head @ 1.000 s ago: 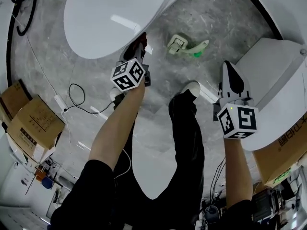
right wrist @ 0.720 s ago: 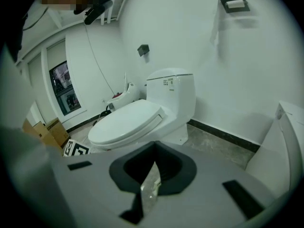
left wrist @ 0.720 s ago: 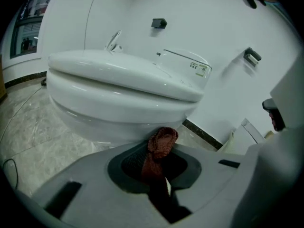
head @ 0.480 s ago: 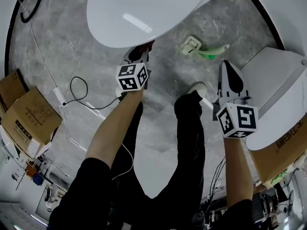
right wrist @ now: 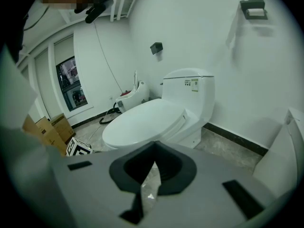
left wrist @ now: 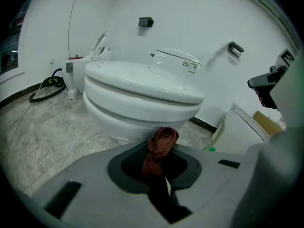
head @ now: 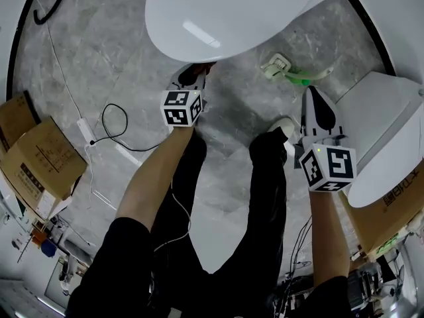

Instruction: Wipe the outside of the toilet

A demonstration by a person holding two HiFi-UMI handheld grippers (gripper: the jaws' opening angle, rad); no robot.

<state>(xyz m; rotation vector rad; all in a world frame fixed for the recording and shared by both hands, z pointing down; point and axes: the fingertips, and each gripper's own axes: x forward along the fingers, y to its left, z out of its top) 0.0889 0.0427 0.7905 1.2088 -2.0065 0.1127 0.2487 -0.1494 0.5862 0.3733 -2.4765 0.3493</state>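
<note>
While the white toilet (head: 218, 12) fills the top of the head view with its lid down, the left gripper (head: 192, 75) sits just under the bowl's front edge. The right gripper (head: 315, 108) hangs well apart, beside a white unit (head: 384, 131), jaws closed tip to tip with nothing between. The left jaws clamp a crumpled red-brown cloth (left wrist: 163, 139); whether it touches the porcelain is unclear.

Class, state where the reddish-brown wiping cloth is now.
The reddish-brown wiping cloth is clamped in the left gripper, left of centre in the head view, by the front of the white ceramic toilet.
</note>
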